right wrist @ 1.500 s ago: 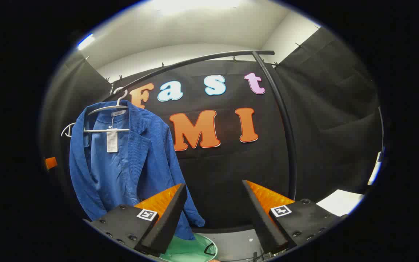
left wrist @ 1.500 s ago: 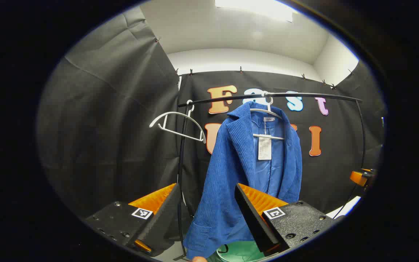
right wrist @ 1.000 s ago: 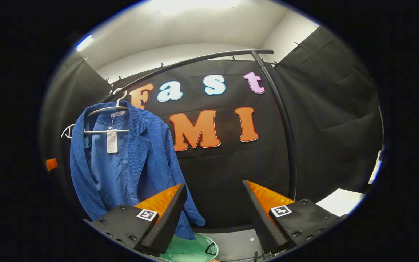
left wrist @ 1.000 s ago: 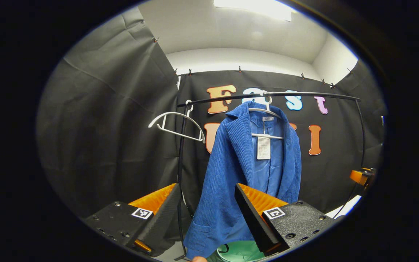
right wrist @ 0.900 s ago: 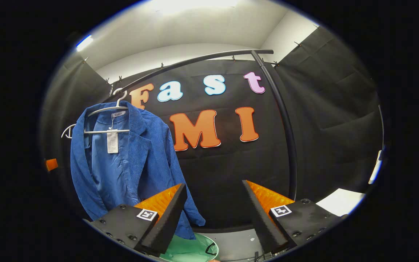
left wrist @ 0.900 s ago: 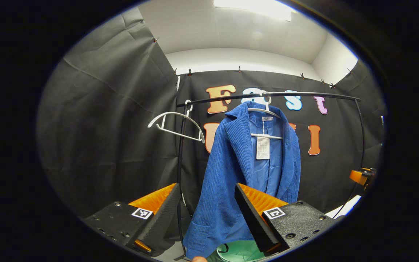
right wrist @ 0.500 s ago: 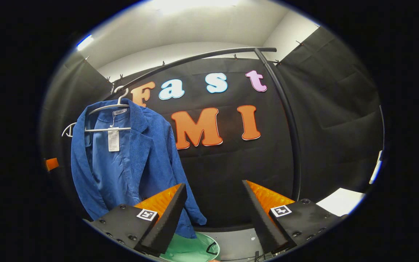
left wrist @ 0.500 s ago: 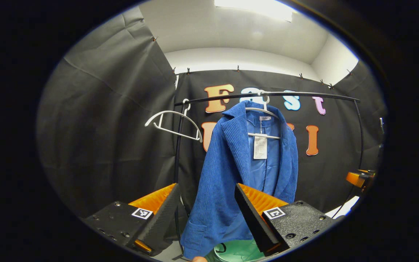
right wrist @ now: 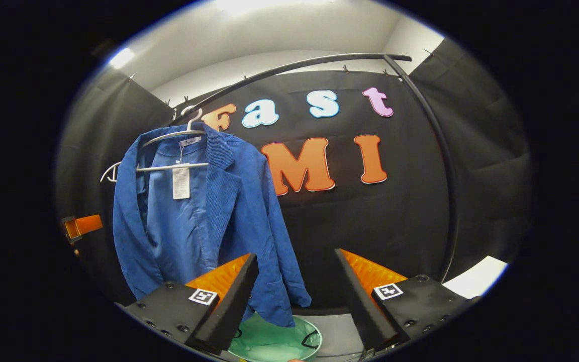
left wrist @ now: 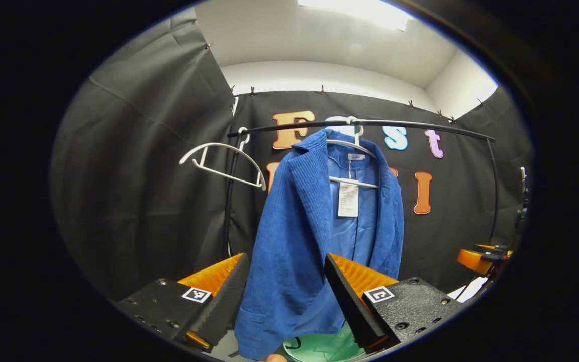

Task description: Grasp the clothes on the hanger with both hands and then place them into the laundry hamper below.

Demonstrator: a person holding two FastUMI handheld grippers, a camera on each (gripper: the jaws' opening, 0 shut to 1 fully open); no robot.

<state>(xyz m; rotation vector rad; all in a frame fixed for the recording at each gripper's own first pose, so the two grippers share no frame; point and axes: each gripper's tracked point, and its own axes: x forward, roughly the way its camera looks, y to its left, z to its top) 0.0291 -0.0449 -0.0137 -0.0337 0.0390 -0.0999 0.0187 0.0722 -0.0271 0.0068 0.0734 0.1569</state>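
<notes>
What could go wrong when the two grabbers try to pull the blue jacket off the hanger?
The blue corduroy jacket hangs on a white plastic hanger hooked on the black metal rail. A downward tug could drag the hanger off too, or catch the collar.

The pale green hamper below looks narrow beside the jacket, so a sleeve may spill over its rim.

The open left gripper and open right gripper are both off the cloth; uneven grips could make it slip.

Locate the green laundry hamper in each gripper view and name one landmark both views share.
Left gripper view: the green laundry hamper sits at the bottom edge, centre, under the blue jacket and partly behind a finger.
Right gripper view: the hamper sits at the bottom edge, left of centre, below the jacket's hem.
Shared landmark: the white paper tag hanging inside the jacket's collar.
</notes>
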